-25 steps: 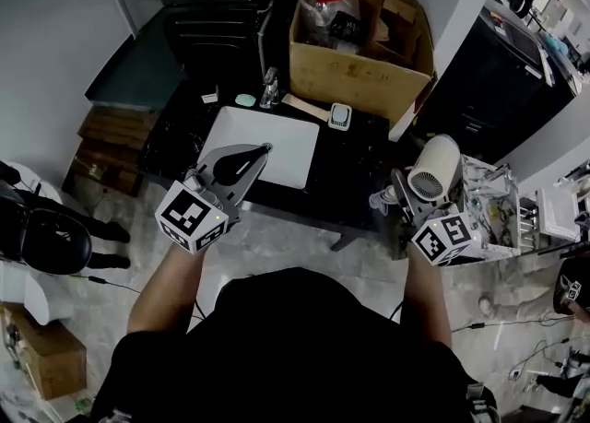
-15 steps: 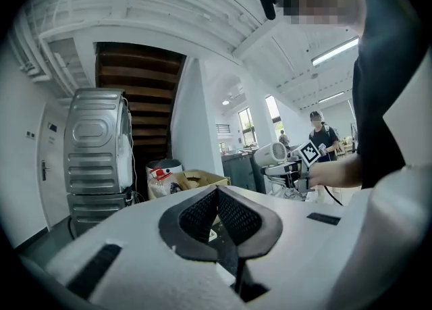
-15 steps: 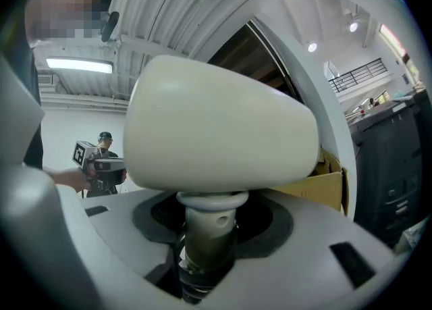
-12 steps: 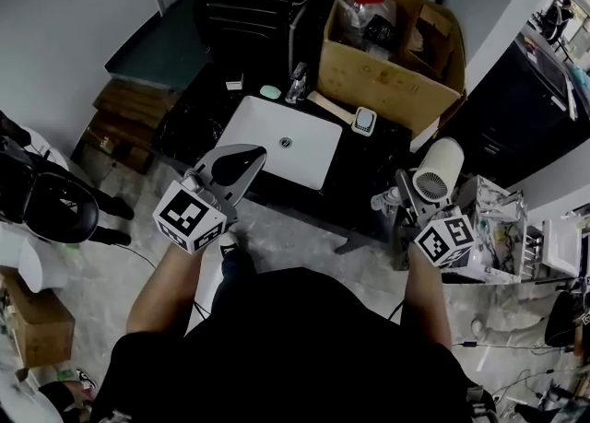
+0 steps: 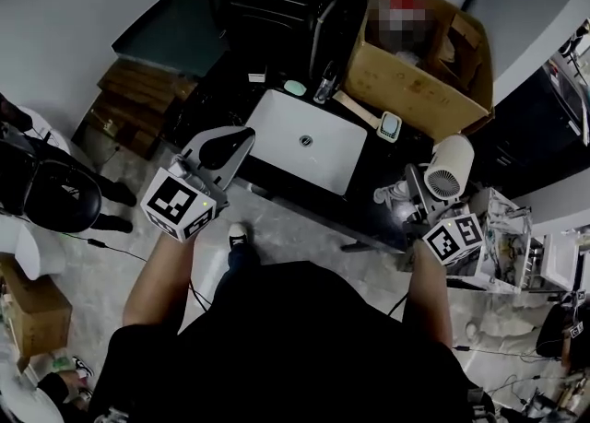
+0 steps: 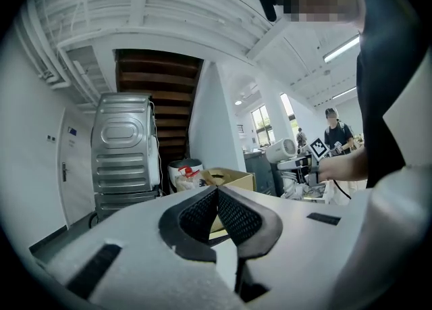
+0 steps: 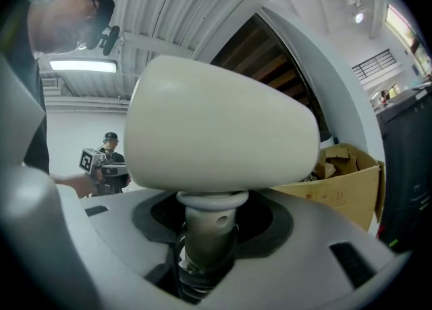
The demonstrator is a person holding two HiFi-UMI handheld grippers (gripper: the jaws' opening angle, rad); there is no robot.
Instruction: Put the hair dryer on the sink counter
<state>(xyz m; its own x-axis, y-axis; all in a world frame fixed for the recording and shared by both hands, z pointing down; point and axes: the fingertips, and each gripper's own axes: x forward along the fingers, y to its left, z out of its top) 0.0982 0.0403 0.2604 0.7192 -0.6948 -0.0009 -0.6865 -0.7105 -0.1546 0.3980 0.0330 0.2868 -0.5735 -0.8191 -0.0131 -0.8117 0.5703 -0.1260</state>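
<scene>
The white hair dryer [image 5: 449,167] stands upright in my right gripper [image 5: 417,194], just off the right end of the black sink counter [image 5: 369,193]. The right gripper view shows its rounded head [image 7: 219,126] above the jaws. My right gripper [image 7: 209,231] is shut on the dryer's handle [image 7: 209,238]. My left gripper [image 5: 243,138] hovers at the front left corner of the white basin [image 5: 309,140]. In the left gripper view my left gripper [image 6: 217,197] is shut, its pads meeting with nothing between them.
A faucet [image 5: 324,90], a green soap [image 5: 295,88] and a small white device [image 5: 391,124] sit behind the basin. A large cardboard box [image 5: 419,66] stands at the counter's back right. A black chair [image 5: 55,195] is at the left, a cluttered rack [image 5: 512,237] at the right.
The counter and basin have drifted right and slightly down in the head view as both grippers travelled along with the person. The dryer stays in the right gripper, now nearer the counter's right end.
</scene>
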